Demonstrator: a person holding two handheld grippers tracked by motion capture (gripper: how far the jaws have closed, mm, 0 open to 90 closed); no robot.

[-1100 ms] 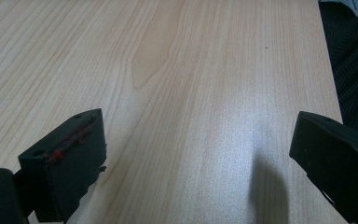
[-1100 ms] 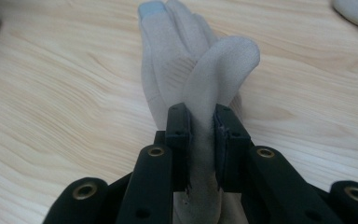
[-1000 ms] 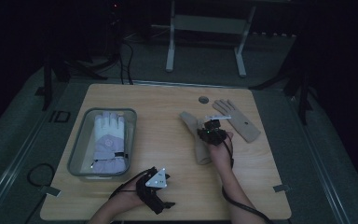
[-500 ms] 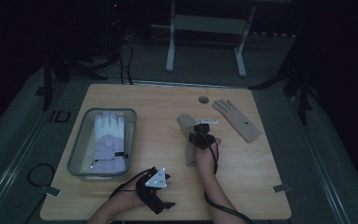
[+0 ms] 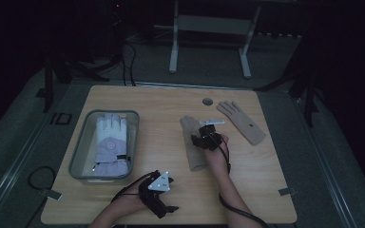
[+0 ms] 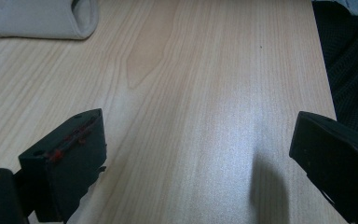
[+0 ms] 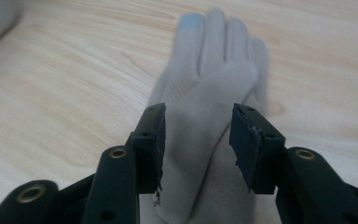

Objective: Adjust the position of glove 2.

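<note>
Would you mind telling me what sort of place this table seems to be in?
Probably a lab or studio set up for recording, not a home: a lone wooden table on dark carpet, a metal stand behind it, and cables trailing over the floor in an otherwise dim room.

The table (image 5: 161,109) is pale wood with a streaky grain. Two beige gloves lie on it, the nearer glove (image 7: 209,88) with one light-blue fingertip; the farther glove (image 5: 241,121) is plain. A white glove (image 5: 110,142) with dark cuff trim sits in a clear grey bin (image 5: 78,152).
</note>
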